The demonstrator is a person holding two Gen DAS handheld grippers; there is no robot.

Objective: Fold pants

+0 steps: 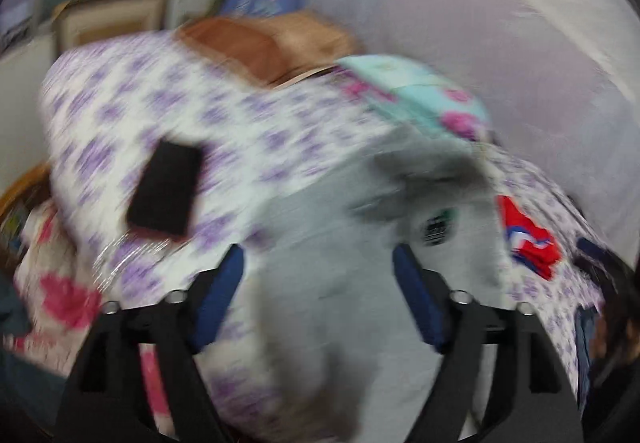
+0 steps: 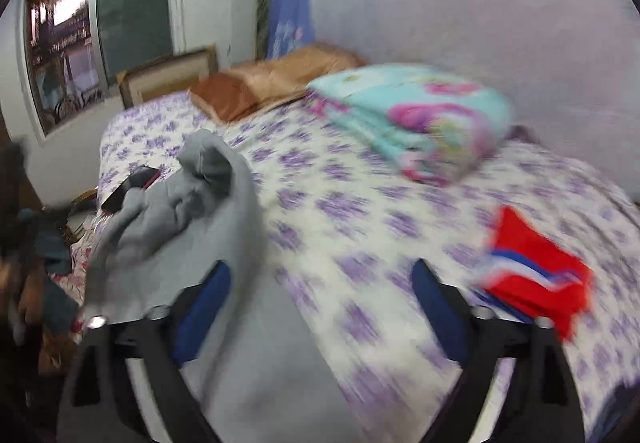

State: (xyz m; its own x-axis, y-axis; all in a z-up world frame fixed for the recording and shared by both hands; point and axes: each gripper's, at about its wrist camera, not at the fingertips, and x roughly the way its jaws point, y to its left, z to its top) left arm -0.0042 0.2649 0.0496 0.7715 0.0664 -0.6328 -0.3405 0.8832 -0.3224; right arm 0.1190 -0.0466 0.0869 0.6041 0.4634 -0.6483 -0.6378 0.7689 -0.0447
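The grey pants [image 1: 344, 283] lie crumpled on a bed with a purple-flowered sheet [image 1: 168, 111]. In the left wrist view they fill the space between and ahead of my open left gripper [image 1: 318, 263], whose blue pads stand wide apart; the view is blurred. In the right wrist view the pants [image 2: 192, 219] are bunched at the left, with cloth running under the left finger [image 2: 204, 307] of my open right gripper [image 2: 322, 275]. Neither gripper holds the cloth.
A black phone [image 1: 164, 191] lies on the sheet left of the pants. A folded red garment [image 2: 536, 275] lies at the right. A folded turquoise blanket [image 2: 416, 119] and an orange pillow [image 2: 272, 79] sit at the bed's far end. A window [image 2: 100, 35] is on the left wall.
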